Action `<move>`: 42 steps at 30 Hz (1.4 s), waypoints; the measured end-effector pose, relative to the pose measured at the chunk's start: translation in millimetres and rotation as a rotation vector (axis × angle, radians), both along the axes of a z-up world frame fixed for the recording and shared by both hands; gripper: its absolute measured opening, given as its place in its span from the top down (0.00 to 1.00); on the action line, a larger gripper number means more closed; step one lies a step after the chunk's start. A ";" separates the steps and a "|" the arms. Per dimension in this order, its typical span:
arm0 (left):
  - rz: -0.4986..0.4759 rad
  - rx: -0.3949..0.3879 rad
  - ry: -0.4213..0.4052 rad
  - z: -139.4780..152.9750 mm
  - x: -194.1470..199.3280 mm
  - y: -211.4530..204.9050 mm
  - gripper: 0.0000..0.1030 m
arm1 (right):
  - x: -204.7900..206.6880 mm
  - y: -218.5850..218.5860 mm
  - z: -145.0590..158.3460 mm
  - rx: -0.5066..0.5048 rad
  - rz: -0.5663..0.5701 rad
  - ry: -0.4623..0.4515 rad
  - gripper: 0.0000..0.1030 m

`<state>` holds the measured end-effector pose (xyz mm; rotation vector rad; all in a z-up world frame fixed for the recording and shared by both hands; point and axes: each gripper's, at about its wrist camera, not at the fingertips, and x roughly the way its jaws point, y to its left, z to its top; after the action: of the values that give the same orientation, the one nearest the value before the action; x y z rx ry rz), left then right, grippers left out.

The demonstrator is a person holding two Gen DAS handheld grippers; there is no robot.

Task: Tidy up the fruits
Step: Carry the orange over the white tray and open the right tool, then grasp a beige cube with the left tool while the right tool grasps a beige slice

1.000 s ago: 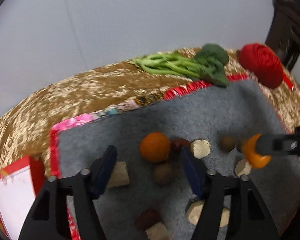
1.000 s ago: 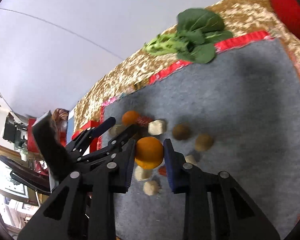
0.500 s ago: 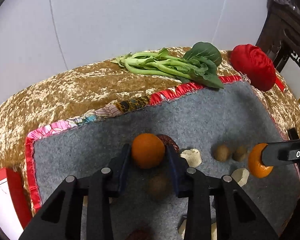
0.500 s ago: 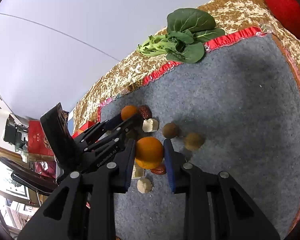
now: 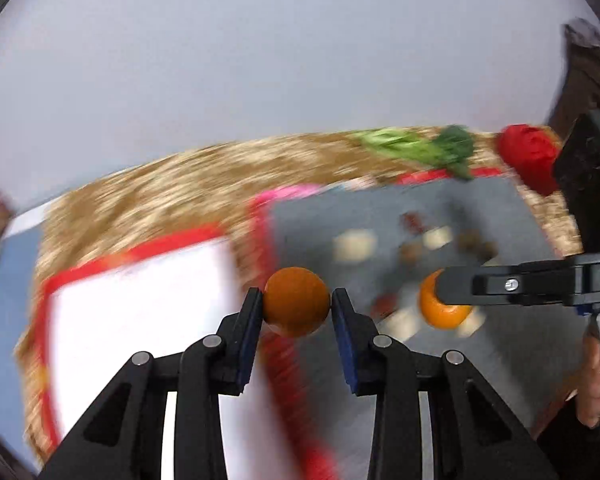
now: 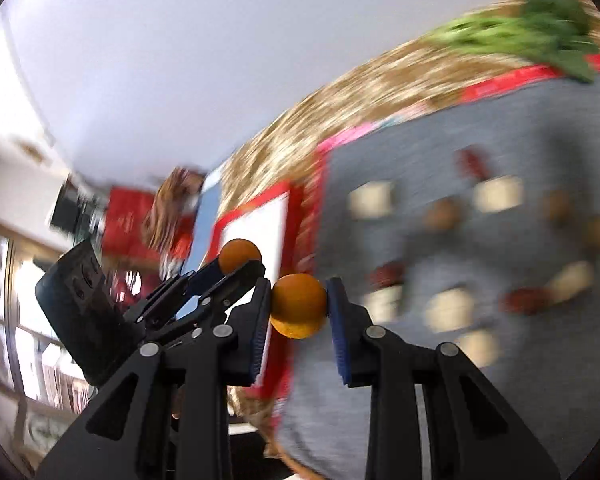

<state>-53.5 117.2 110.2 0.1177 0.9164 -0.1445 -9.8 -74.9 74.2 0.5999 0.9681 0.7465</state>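
My left gripper (image 5: 297, 304) is shut on an orange (image 5: 297, 301), held in the air over the left edge of the grey mat (image 5: 512, 344), beside a white tray with a red rim (image 5: 140, 304). My right gripper (image 6: 299, 306) is shut on a second orange (image 6: 299, 306), also lifted above the mat's (image 6: 440, 168) left edge. In the left wrist view that second orange (image 5: 444, 310) shows at the right, clamped in the right gripper. In the right wrist view the left gripper's orange (image 6: 239, 255) hangs before the tray (image 6: 256, 224). Both views are motion-blurred.
Small brown fruits (image 5: 476, 242), red dates (image 5: 414, 222) and pale chunks (image 5: 356, 244) lie scattered on the mat. Leafy greens (image 5: 424, 146) and a red bundle (image 5: 528, 156) sit at the far edge on the gold cloth (image 5: 172, 196). A hand (image 5: 598, 388) shows at lower right.
My left gripper closed on the orange, lifted it off the mat and swung left toward the white tray. The right gripper, still holding its orange, also swung left.
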 end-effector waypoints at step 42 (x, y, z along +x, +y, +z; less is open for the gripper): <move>-0.078 0.078 0.127 -58.3 -20.6 -73.7 0.38 | -2.0 -39.5 -50.6 -0.453 -0.087 0.105 0.50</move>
<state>-74.2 43.5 52.0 0.2186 1.0454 -0.1900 -11.8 -114.4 23.6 0.2833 1.1566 0.4000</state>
